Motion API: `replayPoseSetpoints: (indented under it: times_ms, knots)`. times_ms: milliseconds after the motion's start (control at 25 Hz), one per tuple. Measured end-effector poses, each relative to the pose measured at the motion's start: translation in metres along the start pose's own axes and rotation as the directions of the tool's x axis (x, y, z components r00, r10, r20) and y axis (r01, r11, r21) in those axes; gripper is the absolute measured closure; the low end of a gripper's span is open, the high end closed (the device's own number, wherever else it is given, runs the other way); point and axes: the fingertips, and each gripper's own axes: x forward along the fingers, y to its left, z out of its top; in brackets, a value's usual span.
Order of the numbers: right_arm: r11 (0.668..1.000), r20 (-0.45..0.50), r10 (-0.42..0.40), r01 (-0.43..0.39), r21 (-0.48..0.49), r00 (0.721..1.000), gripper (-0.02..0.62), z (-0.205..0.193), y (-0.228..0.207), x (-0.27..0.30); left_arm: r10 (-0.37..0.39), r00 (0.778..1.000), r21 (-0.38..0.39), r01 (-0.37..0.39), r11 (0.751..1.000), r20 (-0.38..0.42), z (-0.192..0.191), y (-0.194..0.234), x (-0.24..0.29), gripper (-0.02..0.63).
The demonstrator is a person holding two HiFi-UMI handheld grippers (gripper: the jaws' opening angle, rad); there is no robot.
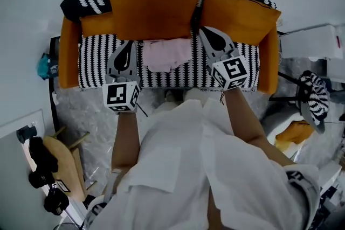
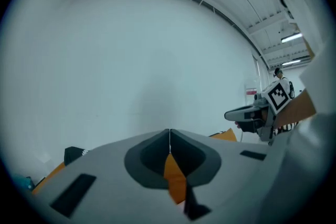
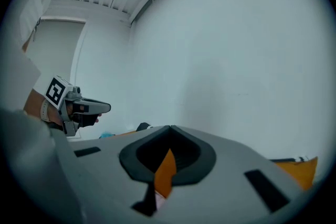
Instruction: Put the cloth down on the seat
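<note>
We hold both tools clenched with nothing in them. The left gripper (image 1: 130,46) is just left of the pink cloth (image 1: 166,54) and the right gripper (image 1: 205,32) just right of it, seemingly not touching it. The cloth lies crumpled on the striped seat (image 1: 94,64) between the two grippers. Behind the cloth, orange cushions (image 1: 151,13) lean against the sofa's back.
</note>
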Motion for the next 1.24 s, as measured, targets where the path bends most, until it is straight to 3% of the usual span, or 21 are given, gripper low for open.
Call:
replayPoseSetpoints:
  times_ms: [520, 1240]
  knots:
    - [0.996, 0.049, -0.038, 0.042, -0.080, 0.998, 0.588, 0.045, -0.009, -0.042, 0.099, 0.992, -0.017, -0.098, 0.995, 0.079, 0.037, 0.020, -0.047, 0.591]
    - [0.998, 0.036, -0.020, 0.022, -0.065, 0.999, 0.588, 0.037, -0.006, -0.049, 0.082, 0.994, -0.013, -0.082, 0.997, 0.072, 0.037, 0.006, -0.053, 0.591]
